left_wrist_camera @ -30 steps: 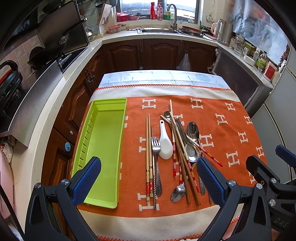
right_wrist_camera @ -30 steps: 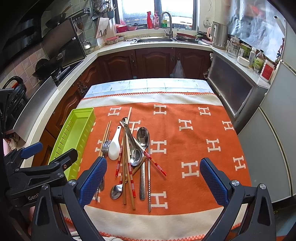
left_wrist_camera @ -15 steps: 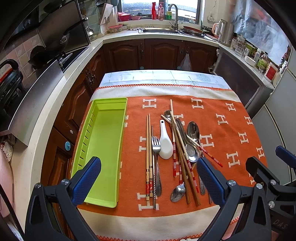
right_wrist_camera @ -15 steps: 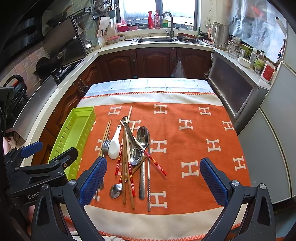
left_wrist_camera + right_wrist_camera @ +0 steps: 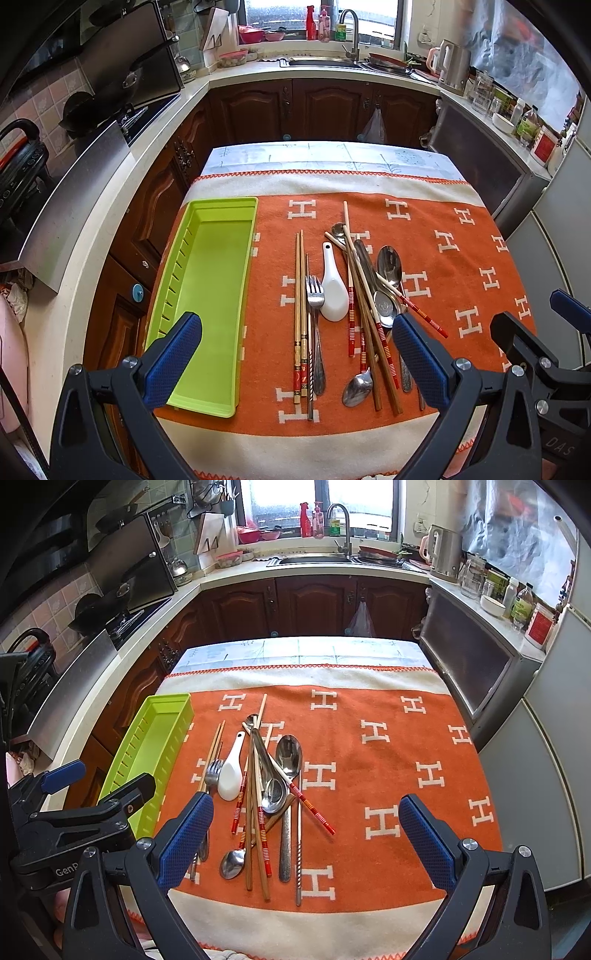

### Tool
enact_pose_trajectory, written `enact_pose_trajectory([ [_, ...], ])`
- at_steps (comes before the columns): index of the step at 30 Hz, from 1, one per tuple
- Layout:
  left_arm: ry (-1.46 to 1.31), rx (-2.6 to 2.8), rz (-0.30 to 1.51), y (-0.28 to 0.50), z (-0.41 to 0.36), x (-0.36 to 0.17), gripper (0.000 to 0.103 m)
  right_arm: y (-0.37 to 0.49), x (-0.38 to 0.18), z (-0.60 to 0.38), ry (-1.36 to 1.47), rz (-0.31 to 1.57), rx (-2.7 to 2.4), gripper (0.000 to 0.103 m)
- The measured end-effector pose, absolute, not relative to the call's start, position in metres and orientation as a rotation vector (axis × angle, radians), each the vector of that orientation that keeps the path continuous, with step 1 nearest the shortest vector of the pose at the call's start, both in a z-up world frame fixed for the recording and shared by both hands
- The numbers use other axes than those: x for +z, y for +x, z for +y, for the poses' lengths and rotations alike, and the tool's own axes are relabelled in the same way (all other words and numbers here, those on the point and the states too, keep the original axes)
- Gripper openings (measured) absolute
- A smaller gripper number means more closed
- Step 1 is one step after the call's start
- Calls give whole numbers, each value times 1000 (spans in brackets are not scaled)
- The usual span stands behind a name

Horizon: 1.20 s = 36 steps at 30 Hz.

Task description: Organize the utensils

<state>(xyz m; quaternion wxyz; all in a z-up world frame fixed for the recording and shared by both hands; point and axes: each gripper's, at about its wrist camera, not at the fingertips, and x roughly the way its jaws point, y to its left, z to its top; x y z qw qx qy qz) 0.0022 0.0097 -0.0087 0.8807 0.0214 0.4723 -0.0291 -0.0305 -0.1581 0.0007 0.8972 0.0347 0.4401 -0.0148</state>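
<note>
A lime-green tray [image 5: 207,295] [image 5: 147,753] lies empty on the left of the orange cloth. Beside it sits a loose pile of utensils: a white ceramic spoon [image 5: 333,288] [image 5: 231,771], a metal fork [image 5: 314,295], a pair of brown chopsticks [image 5: 299,314], red-banded chopsticks [image 5: 314,812] and several metal spoons [image 5: 389,264] [image 5: 290,755]. My left gripper [image 5: 295,360] hovers open above the table's near edge, over the fork and chopstick handles. My right gripper [image 5: 304,840] is open too, above the near ends of the pile. Neither holds anything.
The orange cloth with white H marks [image 5: 388,768] covers a small table. A counter with a stove [image 5: 122,122] runs along the left, a sink [image 5: 314,559] at the back, a steel appliance [image 5: 476,657] at the right. The cloth right of the pile [image 5: 406,757] is bare.
Both views have shifted only slightly; the grippers stay open and the utensils and tray have not moved.
</note>
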Motion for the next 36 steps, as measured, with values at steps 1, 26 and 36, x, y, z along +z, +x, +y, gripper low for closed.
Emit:
enact_pose_trajectory([
  [1, 44, -59, 984, 3, 10, -9, 102, -31, 1, -158, 72, 912, -30, 102],
  [26, 42, -74, 1005, 12, 2, -12, 102, -21, -3, -156, 77, 920, -16, 100],
  [36, 20, -93, 1062, 36, 16, -24, 102, -4, -6, -175, 115, 933, 23, 89],
])
